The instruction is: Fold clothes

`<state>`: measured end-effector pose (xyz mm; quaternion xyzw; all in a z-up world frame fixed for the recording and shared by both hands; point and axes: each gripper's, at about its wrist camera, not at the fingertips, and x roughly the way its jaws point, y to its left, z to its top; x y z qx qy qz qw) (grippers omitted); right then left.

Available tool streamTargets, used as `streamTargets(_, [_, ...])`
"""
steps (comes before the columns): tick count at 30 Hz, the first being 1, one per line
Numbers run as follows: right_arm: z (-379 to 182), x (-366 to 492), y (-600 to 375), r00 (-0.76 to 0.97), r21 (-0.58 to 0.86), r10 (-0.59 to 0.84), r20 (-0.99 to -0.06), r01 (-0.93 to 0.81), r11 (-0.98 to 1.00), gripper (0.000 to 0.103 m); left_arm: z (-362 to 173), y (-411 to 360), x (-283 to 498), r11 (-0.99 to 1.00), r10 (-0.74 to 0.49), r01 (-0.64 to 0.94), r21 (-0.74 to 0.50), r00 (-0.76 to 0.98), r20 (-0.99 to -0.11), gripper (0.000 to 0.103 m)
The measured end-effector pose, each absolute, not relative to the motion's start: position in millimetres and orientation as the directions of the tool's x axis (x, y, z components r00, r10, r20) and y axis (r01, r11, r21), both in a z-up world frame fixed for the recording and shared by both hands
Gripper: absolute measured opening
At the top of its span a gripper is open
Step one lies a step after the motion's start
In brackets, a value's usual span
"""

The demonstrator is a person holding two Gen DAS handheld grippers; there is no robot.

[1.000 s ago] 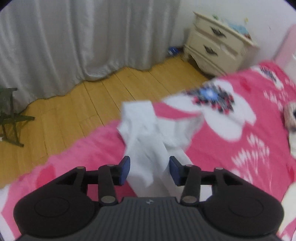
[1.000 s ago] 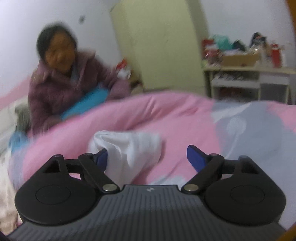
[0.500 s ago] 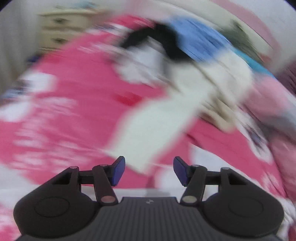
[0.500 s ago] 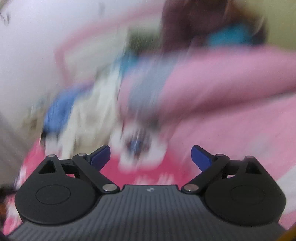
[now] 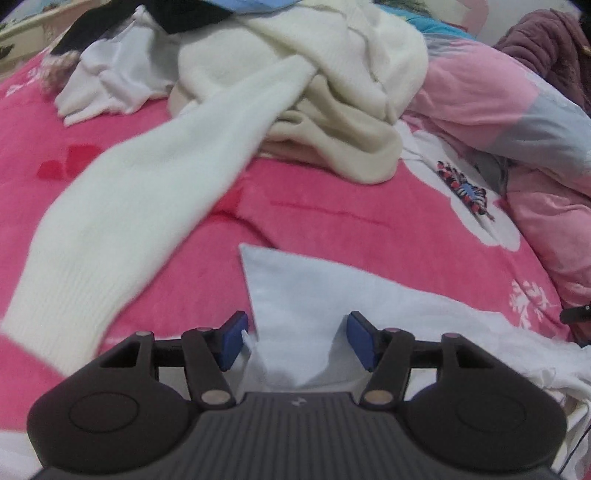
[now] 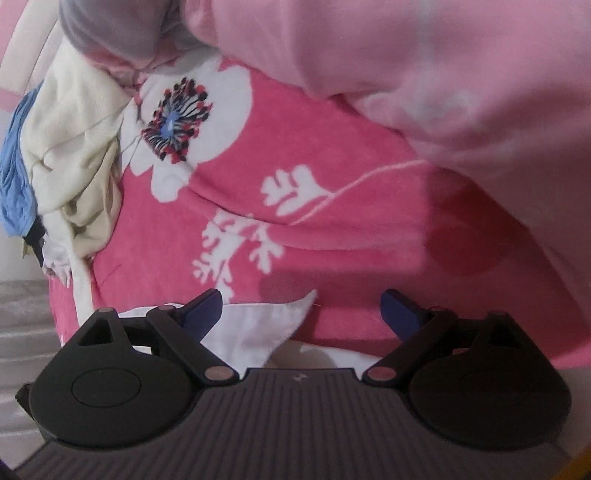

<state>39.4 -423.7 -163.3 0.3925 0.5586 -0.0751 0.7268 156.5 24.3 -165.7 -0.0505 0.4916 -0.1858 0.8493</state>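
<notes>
A pale white garment [image 5: 332,295] lies flat on the pink floral blanket [image 5: 332,206], one pointed corner toward the clothes pile. My left gripper [image 5: 295,332] points down over it; a fold rises between its closing jaws, and the pads do not press it. My right gripper [image 6: 302,301] hovers over the same blanket [image 6: 295,166] with its jaws wide and easing inward. A corner of the white garment [image 6: 266,325] lies between them, next to the left finger, unpinched. A cream sweater [image 5: 332,74] is heaped beyond, its sleeve [image 5: 147,184] stretched toward me.
Behind the sweater lie a thin white garment [image 5: 110,74], a black one [image 5: 110,18] and a blue one [image 6: 14,166]. A bunched pale pink quilt [image 5: 480,85] borders the blanket's right side and fills the upper right [image 6: 443,74]. A person's purple sleeve [image 5: 546,37] shows far right.
Both views swung down from the room onto the bed. The white garment that hung in the left jaws now lies spread on the blanket. The right view left the person and faces the blanket.
</notes>
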Motion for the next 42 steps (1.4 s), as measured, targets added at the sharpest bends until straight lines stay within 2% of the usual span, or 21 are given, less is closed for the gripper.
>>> streamTargets(1, [-162,42,-421,0.364,0.491,0.338,-0.868,0.527,0.693,0.085,-166,23,157,0.927,-0.362,0.272,-0.260,0.456,-0.813,0.050])
streamTargets(3, [-161,46,-414,0.358,0.511,0.370,-0.857,0.498,0.700,0.077,-167,22,156,0.927,-0.358,0.281,-0.247,0.472,-0.806,0.047])
streamTargets(8, [-164,55,-399,0.338,0.559,0.447,-0.828,0.453,0.694,0.057,-167,22,157,0.928,-0.359,0.276,-0.248,0.496,-0.790,0.026])
streamTargets(9, [-164,57,-395,0.332,0.558,0.450,-0.829,0.441,0.703,0.049,-168,21,157,0.931,-0.353,0.275,-0.242,0.503,-0.789,0.023])
streamTargets(11, [-165,60,-386,0.324,0.555,0.453,-0.831,0.412,0.723,0.032,-166,19,156,0.933,-0.345,0.278,-0.228,0.517,-0.783,0.009])
streamTargets(12, [-163,61,-384,0.332,0.558,0.453,-0.827,0.394,0.730,0.016,-164,17,154,0.934,-0.342,0.279,-0.221,0.525,-0.779,0.007])
streamTargets(13, [-158,61,-381,0.352,0.566,0.452,-0.819,0.371,0.736,0.007,-162,17,152,0.937,-0.336,0.277,-0.215,0.538,-0.773,0.005])
streamTargets(15, [-142,58,-371,0.409,0.561,0.428,-0.806,0.299,0.772,0.006,-155,20,146,0.941,-0.327,0.272,-0.202,0.576,-0.749,0.005])
streamTargets(18, [-108,51,-349,0.503,0.471,0.352,-0.789,0.128,0.873,0.003,-137,29,135,0.948,-0.312,0.261,-0.182,0.643,-0.700,0.004])
streamTargets(23, [-61,52,-309,0.664,0.237,0.242,-0.707,-0.101,0.966,0.002,-101,43,122,0.970,-0.238,0.219,-0.106,0.767,-0.595,0.004])
streamTargets(27, [-41,74,-277,0.761,0.029,0.184,-0.622,-0.212,0.977,0.001,-80,46,134,0.988,-0.140,0.150,-0.024,0.834,-0.533,0.004])
streamTargets(32, [-31,121,-247,0.840,-0.145,0.132,-0.526,-0.242,0.959,0.001,-66,37,171,0.996,-0.037,0.075,0.058,0.870,-0.491,0.004])
streamTargets(37, [-30,176,-228,0.881,-0.209,0.099,-0.463,-0.217,0.954,0.001,-58,29,210,0.990,0.035,0.026,0.135,0.904,-0.427,0.004])
streamTargets(39, [-35,193,-224,0.883,-0.213,0.089,-0.461,-0.207,0.955,0.001,-63,28,224,0.988,0.059,0.008,0.155,0.904,-0.423,0.004])
streamTargets(42, [-58,216,-219,0.868,-0.203,0.072,-0.491,-0.194,0.960,0.001,-92,24,241,0.981,0.095,-0.001,0.196,0.879,-0.467,0.004])
